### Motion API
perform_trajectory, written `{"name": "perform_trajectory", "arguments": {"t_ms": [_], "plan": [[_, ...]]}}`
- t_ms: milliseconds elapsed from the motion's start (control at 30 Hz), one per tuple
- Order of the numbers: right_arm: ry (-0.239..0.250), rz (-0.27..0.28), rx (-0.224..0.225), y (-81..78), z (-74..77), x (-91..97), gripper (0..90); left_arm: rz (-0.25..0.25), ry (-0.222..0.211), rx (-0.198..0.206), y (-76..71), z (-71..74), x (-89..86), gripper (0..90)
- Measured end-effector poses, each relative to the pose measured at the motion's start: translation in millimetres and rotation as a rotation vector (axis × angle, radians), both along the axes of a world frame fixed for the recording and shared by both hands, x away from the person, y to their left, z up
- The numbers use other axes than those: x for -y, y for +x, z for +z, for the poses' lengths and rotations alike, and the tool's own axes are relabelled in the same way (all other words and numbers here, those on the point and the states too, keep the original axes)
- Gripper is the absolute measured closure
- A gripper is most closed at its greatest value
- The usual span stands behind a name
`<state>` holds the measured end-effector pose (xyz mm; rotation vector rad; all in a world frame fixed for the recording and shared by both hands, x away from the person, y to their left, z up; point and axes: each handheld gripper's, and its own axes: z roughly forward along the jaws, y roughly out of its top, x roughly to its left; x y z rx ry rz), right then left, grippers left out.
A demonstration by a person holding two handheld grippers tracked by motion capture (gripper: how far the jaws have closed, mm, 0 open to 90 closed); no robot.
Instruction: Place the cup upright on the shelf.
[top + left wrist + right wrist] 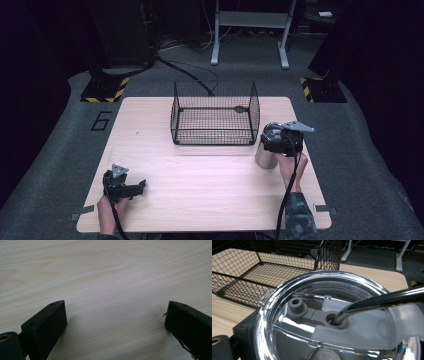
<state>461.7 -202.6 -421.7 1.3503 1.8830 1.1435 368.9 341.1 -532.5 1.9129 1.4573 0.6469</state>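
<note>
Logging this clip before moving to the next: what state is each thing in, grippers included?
Tumbler: upright on the table, beside the basket, clear lid on, metal straw through its hole.
Basket: upright, empty.
Right gripper: around the tumbler's top.
Left gripper: open, holding nothing, low over bare table.

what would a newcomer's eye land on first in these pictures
Likely the black wire basket at the far middle of the pale wooden table, open-topped with nothing visible inside. Next, the shiny steel tumbler just off its right front corner, where the right tongs are around it; the right gripper view looks onto its clear lid with a metal straw. The left tongs rest open over bare wood.
</note>
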Motion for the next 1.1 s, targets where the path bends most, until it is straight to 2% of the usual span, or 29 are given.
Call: {"name": "perform_trajectory", "arguments": {"t_ms": [167, 367, 633, 833, 1000, 1100], "plan": [[0.004, 0.02, 0.008, -4.4, 7.7, 4.4, 3.6, 0.0, 0.001, 0.0, -0.1, 0.0, 0.1, 3.8], [0.037, 0.051, 0.004, -9.5, 16.9, 7.1, 3.7, 0.0, 0.0, -0.001, 0.1, 0.1, -0.2, 3.8], [0.029, 0.094, 0.0, -15.1, 28.7, 6.6, 3.7, -0.001, 0.002, -0.001, 0.1, 0.1, -0.4, 3.8], [0.011, 0.124, -0.013, -16.8, 37.2, 1.2, 3.7, -0.001, -0.001, -0.002, 0.1, 0.0, -0.3, 3.8], [0.027, 0.164, -0.019, -16.3, 44.1, -5.4, 3.8, 0.0, 0.001, -0.001, 0.1, 0.0, -0.3, 3.8], [0.017, 0.179, -0.014, -15.5, 48.8, -10.8, 3.8, 0.0, -0.001, -0.001, 0.1, 0.0, -0.2, 3.8]]}}
